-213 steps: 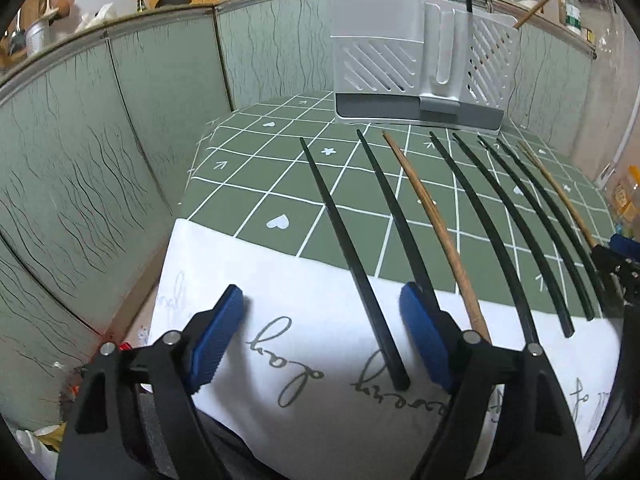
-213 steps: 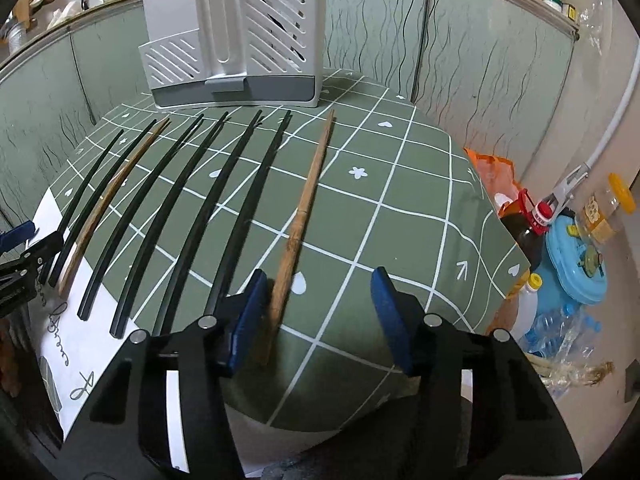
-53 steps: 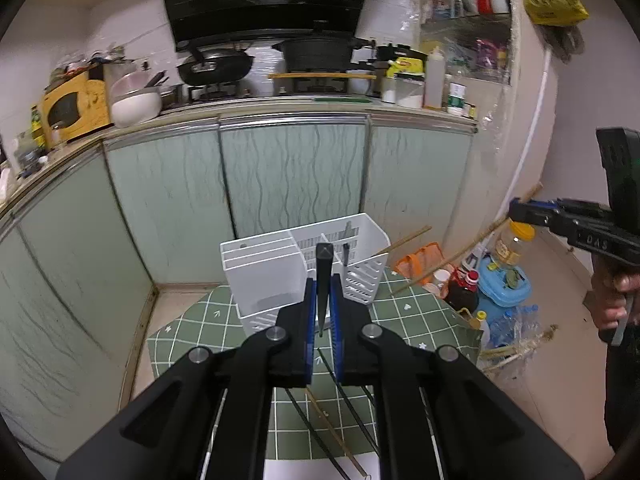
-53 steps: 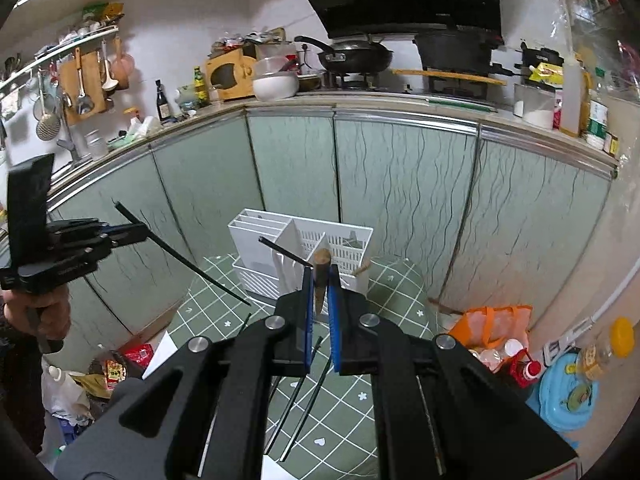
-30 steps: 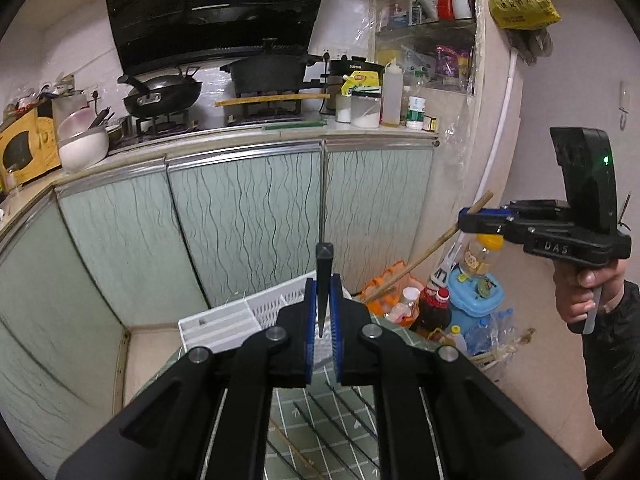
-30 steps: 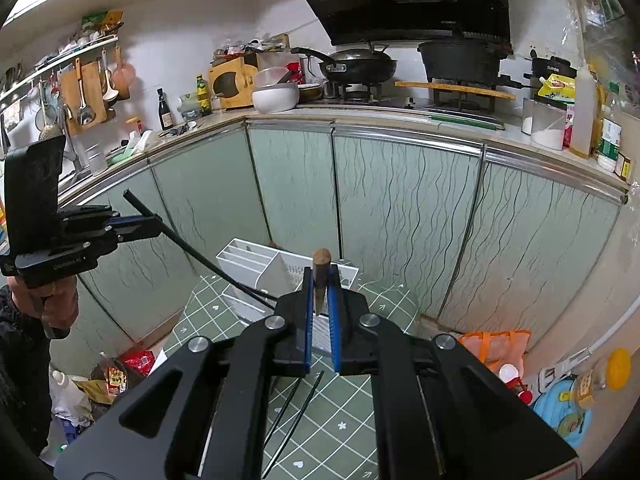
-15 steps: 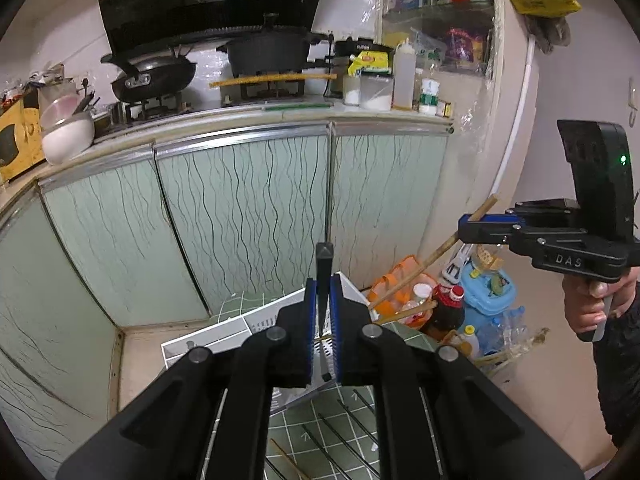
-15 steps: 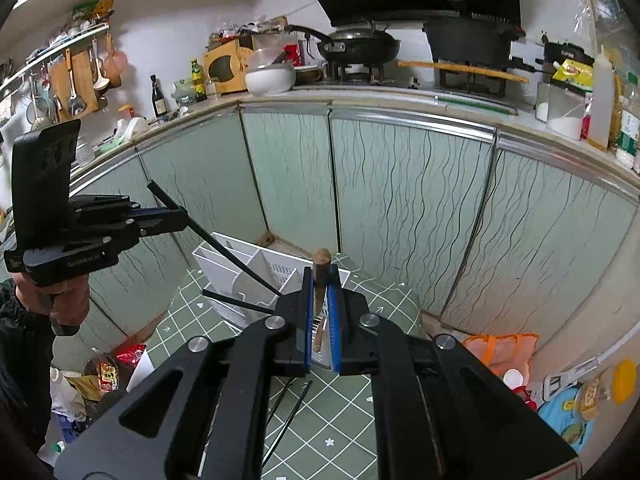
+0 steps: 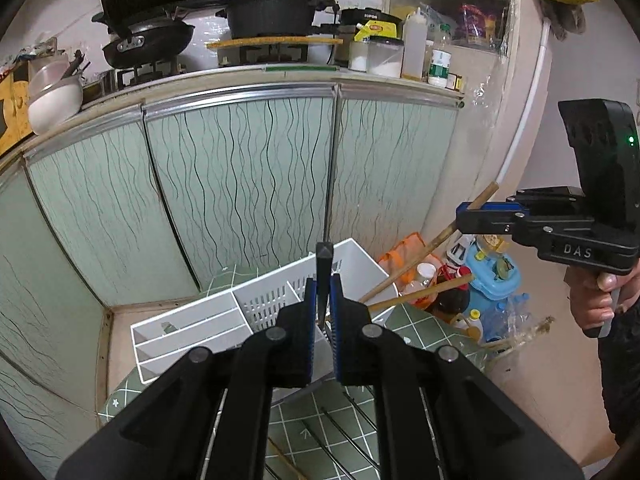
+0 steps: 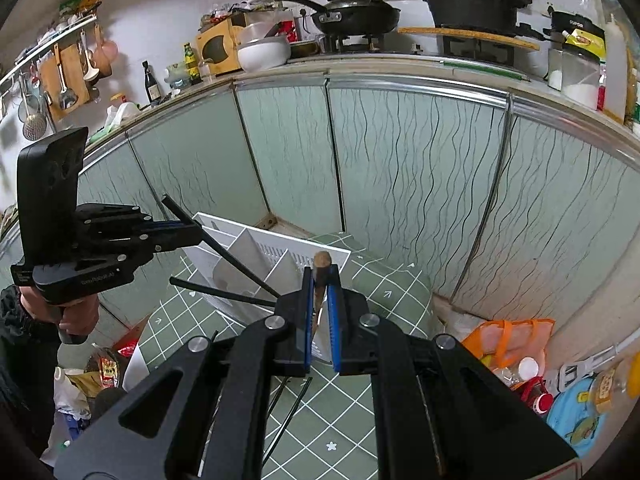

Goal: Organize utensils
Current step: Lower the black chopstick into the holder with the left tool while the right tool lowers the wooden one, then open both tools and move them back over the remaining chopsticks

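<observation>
My left gripper [image 9: 322, 304] is shut on a black chopstick [image 9: 323, 256] that stands upright between the blue pads, just above the white utensil holder [image 9: 256, 304]. My right gripper [image 10: 318, 304] is shut on a wooden chopstick [image 10: 322, 259], also over the holder [image 10: 276, 250]. The right wrist view shows the left gripper [image 10: 188, 232] with its black chopstick [image 10: 224, 250] slanting down into the holder. In the left wrist view the right gripper [image 9: 480, 214] has its wooden chopstick [image 9: 420, 256] angled toward the holder's right compartment. One wooden chopstick [image 9: 424, 288] and one black chopstick [image 10: 216, 292] lean out of the holder.
Several chopsticks [image 9: 336, 436] lie on the green gridded tablecloth [image 10: 352, 364] below the grippers. Pale green cabinet doors [image 9: 240, 184] stand close behind the holder. Bottles and bags [image 9: 480, 276] crowd the floor at the right. A hand [image 9: 600, 300] grips each tool.
Both grippers have sunk toward the holder, which now looks larger and nearer. The chopstick tips have come down to the compartments. Both grips are unchanged.
</observation>
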A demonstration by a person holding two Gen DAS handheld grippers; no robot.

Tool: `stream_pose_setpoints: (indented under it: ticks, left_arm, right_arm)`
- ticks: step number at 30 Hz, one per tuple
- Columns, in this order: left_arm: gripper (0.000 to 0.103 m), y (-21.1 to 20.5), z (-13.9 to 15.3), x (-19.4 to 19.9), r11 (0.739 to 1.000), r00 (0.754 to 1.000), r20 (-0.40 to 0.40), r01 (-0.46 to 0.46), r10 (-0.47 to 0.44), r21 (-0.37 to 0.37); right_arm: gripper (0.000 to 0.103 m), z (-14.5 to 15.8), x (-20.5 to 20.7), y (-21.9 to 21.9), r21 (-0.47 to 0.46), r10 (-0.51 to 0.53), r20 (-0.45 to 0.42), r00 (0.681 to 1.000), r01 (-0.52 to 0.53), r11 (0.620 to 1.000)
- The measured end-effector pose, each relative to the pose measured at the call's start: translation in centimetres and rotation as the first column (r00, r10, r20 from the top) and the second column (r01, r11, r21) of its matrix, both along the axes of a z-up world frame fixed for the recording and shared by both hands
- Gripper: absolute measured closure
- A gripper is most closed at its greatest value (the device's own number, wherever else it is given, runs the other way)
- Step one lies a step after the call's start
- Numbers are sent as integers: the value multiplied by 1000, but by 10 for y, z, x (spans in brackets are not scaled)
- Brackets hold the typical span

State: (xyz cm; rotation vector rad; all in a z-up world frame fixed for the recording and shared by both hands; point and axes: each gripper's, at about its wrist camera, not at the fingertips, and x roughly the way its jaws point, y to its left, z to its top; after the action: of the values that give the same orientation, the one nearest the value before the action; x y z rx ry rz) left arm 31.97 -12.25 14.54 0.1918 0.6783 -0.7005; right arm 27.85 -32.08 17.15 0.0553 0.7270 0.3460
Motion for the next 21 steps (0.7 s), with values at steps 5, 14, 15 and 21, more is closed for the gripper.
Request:
stream_pose_setpoints:
  ticks: [5, 14, 15, 21]
  left_arm:
    - [95, -1, -8, 1, 1000, 1000, -15, -1, 2, 8]
    - [11, 10, 3, -13, 999, 998, 62, -22, 24, -30]
    - [11, 11, 5, -14, 999, 997, 66, -33, 34, -23]
    - [4, 15, 7, -22, 999, 995, 88, -51, 50, 13]
  right_arm:
    - [96, -7, 4, 1, -3, 26, -21, 999, -26, 1000]
    - [43, -4, -13, -6, 15, 20, 18, 1000, -20, 1000]
    - [41, -3, -15, -8, 15, 18, 22, 1000, -19, 1000]
    - [8, 3, -33, -3, -33, 38, 88, 995, -35, 999]
